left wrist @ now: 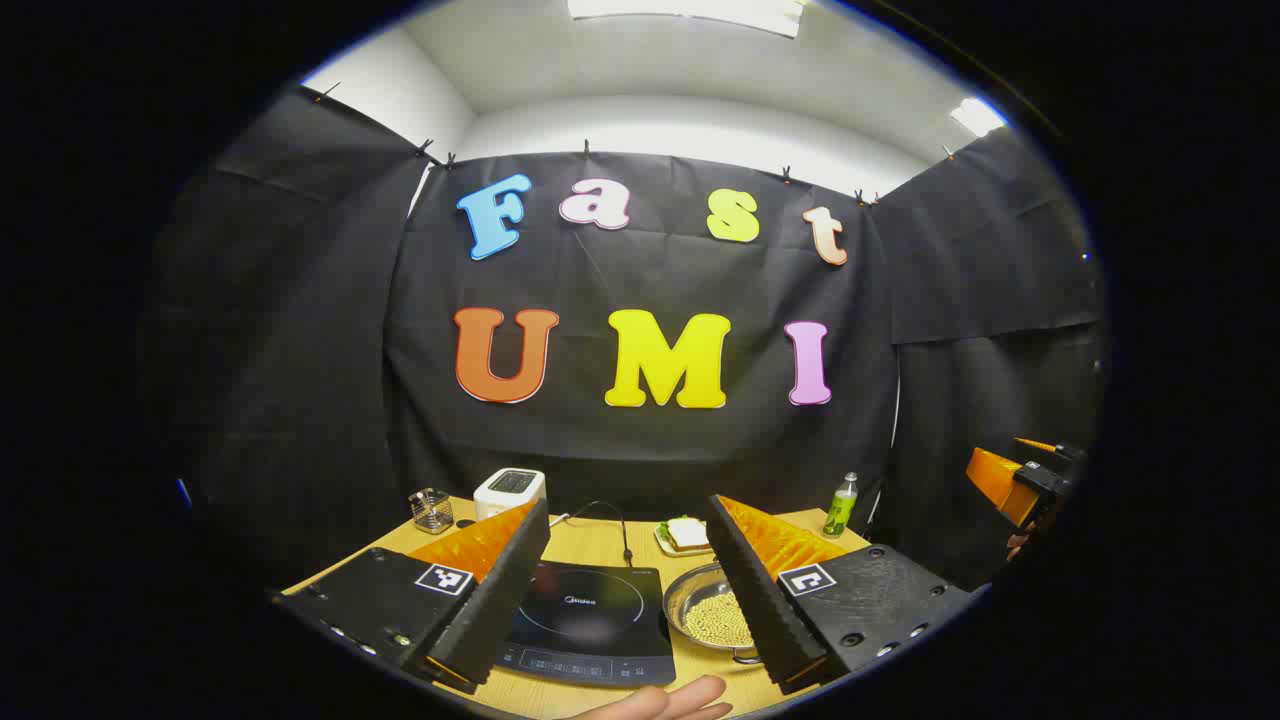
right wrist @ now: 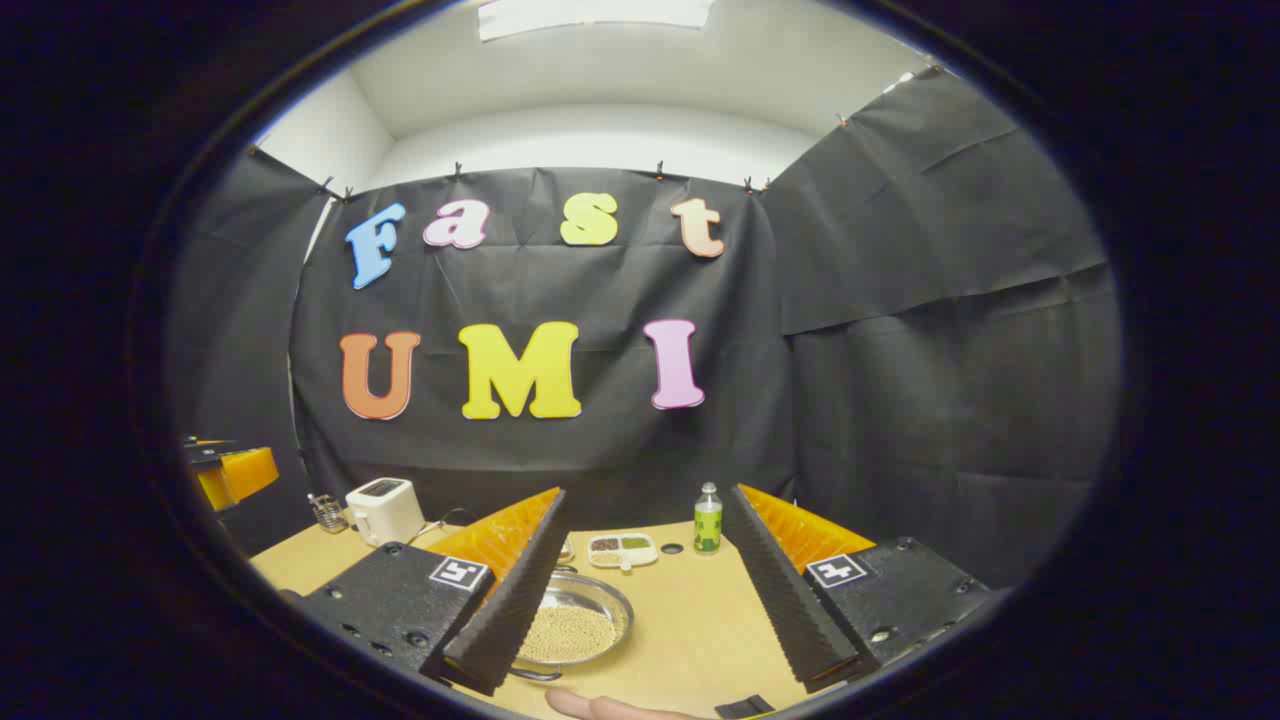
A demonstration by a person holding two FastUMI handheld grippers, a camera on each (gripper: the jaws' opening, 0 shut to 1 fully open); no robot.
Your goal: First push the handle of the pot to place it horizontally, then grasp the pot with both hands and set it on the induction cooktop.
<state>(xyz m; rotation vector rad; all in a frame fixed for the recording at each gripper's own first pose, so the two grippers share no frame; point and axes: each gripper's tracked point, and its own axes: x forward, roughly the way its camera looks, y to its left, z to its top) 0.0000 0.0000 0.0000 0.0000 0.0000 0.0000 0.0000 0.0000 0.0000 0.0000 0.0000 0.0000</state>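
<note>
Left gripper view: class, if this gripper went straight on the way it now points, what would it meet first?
Probably the induction cooktop, which lies between the open left gripper's fingers. The pot of small beads sits beside it, partly behind one finger. Depth is unclear.

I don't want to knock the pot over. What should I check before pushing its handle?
1. Left gripper open, holding nothing: ok.
2. Right gripper open, holding nothing: ok.
3. Pot on the table, beside the cooktop, not on it: ok.
4. Cooktop surface bare: ok.
5. Handle direction: cannot tell, only a bit shows at the pot's near rim.
6. Pot holds small pale beads, so push gently: ok.
7. A hand lies at the table's near edge, close to the pot: not ok.
</note>
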